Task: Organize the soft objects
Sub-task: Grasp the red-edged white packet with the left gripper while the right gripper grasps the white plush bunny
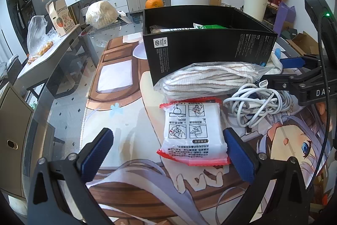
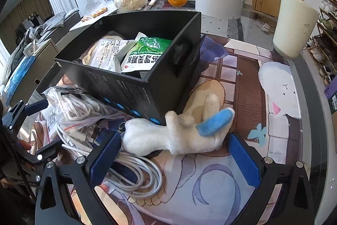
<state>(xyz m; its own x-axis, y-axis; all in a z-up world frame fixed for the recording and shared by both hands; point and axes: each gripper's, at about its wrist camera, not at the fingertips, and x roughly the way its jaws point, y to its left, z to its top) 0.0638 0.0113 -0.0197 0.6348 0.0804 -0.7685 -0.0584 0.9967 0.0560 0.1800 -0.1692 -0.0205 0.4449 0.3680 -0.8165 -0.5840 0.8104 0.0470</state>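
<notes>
The plush (image 2: 179,136) lies on the printed mat (image 2: 210,193), just in front of the black box (image 2: 130,85), between the spread fingers of the right gripper (image 2: 174,159). Its long axis runs across the gap, blue ear to the right. The left gripper (image 1: 166,153), also spread, stands at the white packet (image 1: 193,132), its right finger touching the packet edge. A cable (image 2: 134,174) and a bagged rope (image 1: 210,79) are beside. The room behind is cluttered.

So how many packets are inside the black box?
2 that I can see: a green packet toward the right of the black box, a white packet left of it. More may be hidden underneath.
</notes>
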